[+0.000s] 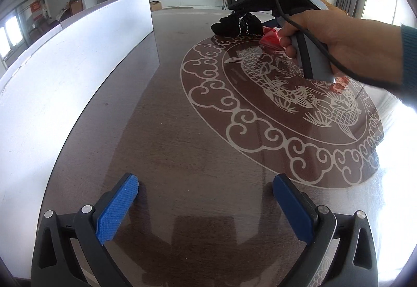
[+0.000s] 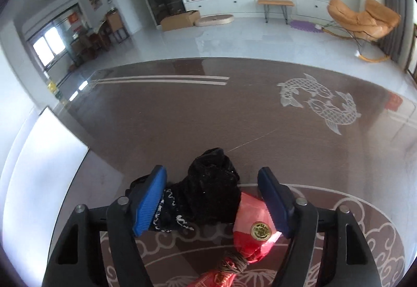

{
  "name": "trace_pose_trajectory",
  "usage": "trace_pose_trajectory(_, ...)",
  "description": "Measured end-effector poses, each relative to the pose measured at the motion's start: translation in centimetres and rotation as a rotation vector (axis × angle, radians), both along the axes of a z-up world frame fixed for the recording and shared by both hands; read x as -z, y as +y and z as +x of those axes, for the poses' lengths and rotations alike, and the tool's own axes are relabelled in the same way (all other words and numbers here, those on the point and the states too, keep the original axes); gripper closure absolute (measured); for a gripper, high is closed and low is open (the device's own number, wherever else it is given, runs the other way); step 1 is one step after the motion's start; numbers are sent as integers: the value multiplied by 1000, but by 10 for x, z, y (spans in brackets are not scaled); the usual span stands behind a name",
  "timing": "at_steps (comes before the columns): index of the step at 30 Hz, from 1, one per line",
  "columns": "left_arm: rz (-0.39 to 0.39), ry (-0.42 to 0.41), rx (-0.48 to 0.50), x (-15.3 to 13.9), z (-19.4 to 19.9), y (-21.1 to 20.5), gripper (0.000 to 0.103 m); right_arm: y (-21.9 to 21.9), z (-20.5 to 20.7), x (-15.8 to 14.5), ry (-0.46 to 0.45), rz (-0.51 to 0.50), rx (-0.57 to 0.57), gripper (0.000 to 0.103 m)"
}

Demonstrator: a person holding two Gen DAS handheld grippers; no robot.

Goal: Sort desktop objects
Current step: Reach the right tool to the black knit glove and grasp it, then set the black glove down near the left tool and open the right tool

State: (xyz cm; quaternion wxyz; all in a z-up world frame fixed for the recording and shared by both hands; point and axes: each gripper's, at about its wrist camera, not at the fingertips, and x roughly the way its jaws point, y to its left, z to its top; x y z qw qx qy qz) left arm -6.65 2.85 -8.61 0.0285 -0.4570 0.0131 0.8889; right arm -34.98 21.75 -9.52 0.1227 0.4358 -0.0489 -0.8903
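Though ungripped, black pouch (image 2: 208,193) between fingers (image 2: 149,204)

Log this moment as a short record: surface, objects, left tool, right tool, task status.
surface: dark table with pale fish pattern; white box at its left side
objects: black pouch touching a red packet with a gold seal
left tool: open, nothing between its pads, over bare table
right tool: jaws partly closed around pouch and packet; contact unclear
task status: neither item in the box yet
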Motion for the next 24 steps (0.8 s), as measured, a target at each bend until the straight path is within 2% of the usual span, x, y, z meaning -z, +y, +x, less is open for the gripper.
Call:
trace_pose_trajectory(3,2,0,1,0,0,0,0,-14,34,1,-11,7,-157,38)
trace_pose_trajectory(6,1,0,3,0,0,1,0,-24,92,4,-22,32,-334,38)
trace_pose_trajectory(8,1,0,4,0,0,1,0,-21,131,5,-53,26,-407,38)
trace_pose_trajectory(10,1,0,4,0,0,1,0,-9,163,-6,-20,48,-400,36)
trace_pose_trajectory(12,2,0,4,0,0,0,0,16,186,-29,68,3,-328,13)
trace_pose_trajectory(14,6,1,5,0,0,0,0,43,205,-48,165,5,-225,3)
trace_pose_trajectory(15,10,3,5,0,0,0,0,52,210,-53,187,35,-198,3)
trace_pose_trajectory(17,20,6,5,-1,1,-1,0,66,209,-52,153,118,-196,3)
trace_pose_trajectory(19,28,8,5,-1,1,-1,0,79,218,-37,86,172,-177,3)
trace_pose_trajectory(22,34,11,13,0,2,0,0,102,239,-16,-18,127,-133,3)
trace_pose_trajectory(24,31,10,18,1,1,1,0,108,258,-7,-35,111,-131,3)
